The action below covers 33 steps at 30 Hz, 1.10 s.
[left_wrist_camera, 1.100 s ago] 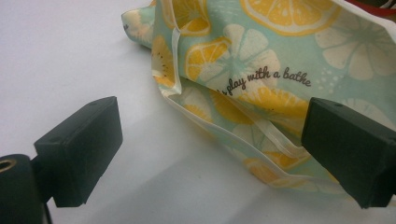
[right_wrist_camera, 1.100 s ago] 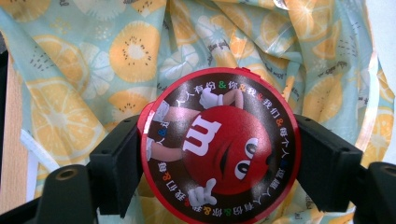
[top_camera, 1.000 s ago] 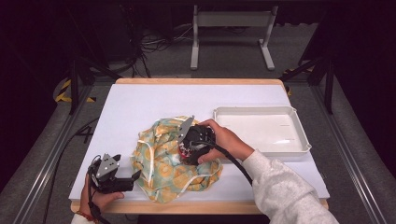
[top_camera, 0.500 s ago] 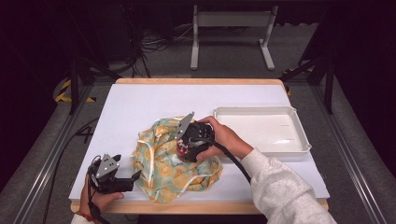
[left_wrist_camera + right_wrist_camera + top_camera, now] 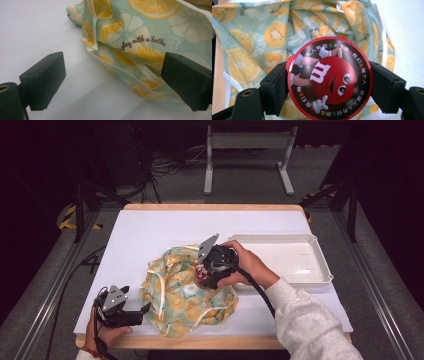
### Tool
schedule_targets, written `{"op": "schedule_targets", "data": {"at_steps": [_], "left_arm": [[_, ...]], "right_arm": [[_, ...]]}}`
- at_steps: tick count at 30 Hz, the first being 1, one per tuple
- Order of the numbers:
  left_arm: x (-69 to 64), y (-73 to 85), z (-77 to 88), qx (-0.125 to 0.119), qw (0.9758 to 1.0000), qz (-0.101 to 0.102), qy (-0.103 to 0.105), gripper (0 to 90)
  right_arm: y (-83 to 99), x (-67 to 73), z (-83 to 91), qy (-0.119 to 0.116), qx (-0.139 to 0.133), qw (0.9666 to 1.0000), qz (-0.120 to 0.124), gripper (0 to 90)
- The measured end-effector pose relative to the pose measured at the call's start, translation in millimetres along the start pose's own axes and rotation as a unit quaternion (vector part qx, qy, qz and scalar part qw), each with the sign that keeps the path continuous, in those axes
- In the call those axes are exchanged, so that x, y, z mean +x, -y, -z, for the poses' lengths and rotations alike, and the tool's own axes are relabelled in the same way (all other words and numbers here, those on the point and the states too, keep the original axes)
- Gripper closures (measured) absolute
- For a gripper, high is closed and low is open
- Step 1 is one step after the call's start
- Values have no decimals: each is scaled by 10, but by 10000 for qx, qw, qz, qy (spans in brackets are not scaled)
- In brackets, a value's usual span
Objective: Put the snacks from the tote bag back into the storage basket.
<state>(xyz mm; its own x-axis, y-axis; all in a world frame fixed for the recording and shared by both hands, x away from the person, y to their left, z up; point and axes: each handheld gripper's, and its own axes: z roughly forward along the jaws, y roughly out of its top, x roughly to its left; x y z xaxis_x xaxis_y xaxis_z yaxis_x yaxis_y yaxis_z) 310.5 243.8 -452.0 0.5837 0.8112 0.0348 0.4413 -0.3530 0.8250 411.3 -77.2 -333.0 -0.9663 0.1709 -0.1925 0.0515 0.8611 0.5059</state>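
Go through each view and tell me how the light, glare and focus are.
High view: bright white table, dark surroundings, soft overall. Left gripper view: fruit-print cloth sharp enough that its writing reads, left gripper jaws near and soft. Right gripper view: red round container crisp with slight sheen, table at right washed out.

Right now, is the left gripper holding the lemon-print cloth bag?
No, the left gripper has its jaws wide apart, and the lemon-print cloth bag lies on the table between and beyond them, unpinched.
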Motion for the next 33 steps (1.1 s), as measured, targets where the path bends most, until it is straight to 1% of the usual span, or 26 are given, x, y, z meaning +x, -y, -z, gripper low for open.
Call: {"op": "schedule_targets", "data": {"at_steps": [1, 3, 5, 9, 11, 14, 16, 20, 23, 32, 33], "left_arm": [[1, -2, 4, -18, 10000, -5, -35, 63], [2, -1, 8, -36, 10000, 43, -1, 63], [1, -1, 4, -26, 10000, 12, -4, 63], [-6, -6, 1, -13, 10000, -8, -65, 63], [-9, -10, -5, 16, 10000, -30, -58, 65], [-14, -13, -13, 53, 10000, -23, -49, 65], [-11, -14, -22, 51, 10000, -31, -35, 66], [-9, -18, -27, 62, 10000, -28, -59, 69], [-14, -21, -36, 76, 10000, -31, -40, 70], [-6, -17, -34, 54, 10000, -20, -60, 71], [-5, -14, -37, 73, 10000, 14, -14, 70]], "right_arm": [[23, -11, 37, 15, 20, 10000, -24, 246], [53, -23, 91, 88, -34, 10000, -20, 245], [89, -36, 148, 103, -67, 9999, -44, 246], [167, -74, 222, 239, -71, 9996, -119, 246], [214, -94, 270, 255, -48, 9995, -196, 246], [277, -119, 325, 304, -80, 9992, -252, 246], [328, -140, 377, 365, -105, 9987, -335, 246], [370, -162, 416, 399, -57, 9986, -342, 246], [411, -174, 469, 452, -109, 9982, -370, 246], [454, -216, 541, 553, -60, 9976, -423, 246], [458, -221, 551, 580, -38, 9974, -426, 246]]}}
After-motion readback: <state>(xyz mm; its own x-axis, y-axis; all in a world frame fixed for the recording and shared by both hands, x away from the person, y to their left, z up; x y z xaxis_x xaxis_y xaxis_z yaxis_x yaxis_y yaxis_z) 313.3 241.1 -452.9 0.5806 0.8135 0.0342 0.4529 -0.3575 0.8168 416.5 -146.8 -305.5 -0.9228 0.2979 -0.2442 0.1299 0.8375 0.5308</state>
